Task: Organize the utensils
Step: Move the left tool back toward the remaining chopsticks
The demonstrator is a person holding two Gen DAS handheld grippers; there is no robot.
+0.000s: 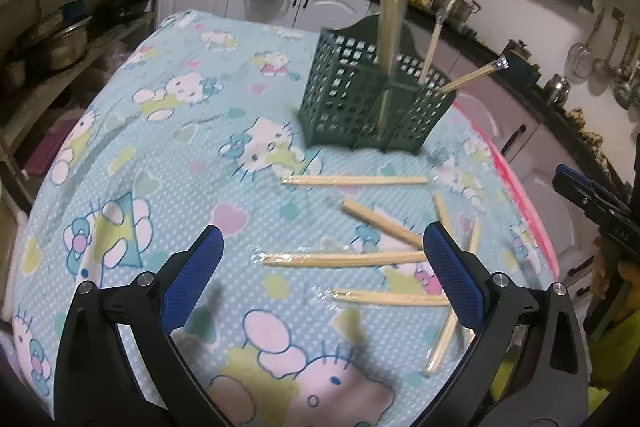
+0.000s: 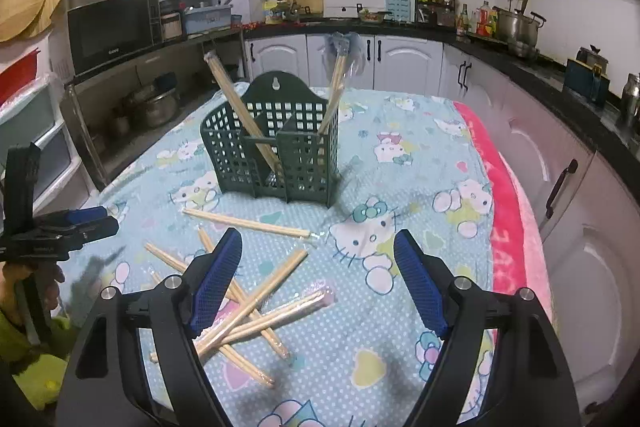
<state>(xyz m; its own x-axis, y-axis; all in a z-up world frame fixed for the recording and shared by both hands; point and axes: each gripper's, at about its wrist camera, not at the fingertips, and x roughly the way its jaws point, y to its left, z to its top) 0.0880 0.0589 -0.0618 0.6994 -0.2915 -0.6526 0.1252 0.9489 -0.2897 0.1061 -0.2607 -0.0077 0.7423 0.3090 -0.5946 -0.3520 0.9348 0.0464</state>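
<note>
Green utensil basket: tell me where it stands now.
The green utensil basket stands upright mid-table on the cartoon cloth, just beyond the loose wrapped chopsticks, centre-left in the right wrist view.

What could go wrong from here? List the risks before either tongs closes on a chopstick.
1. The wrapped chopsticks on the cloth lie crossed in a pile, so the open right tongs may pinch two or drag neighbours.
2. The green holder looks light, with chopsticks leaning out at steep angles; a bump while inserting could tip it.
3. The left tongs, also open, work the same pile, so the two could collide.
</note>
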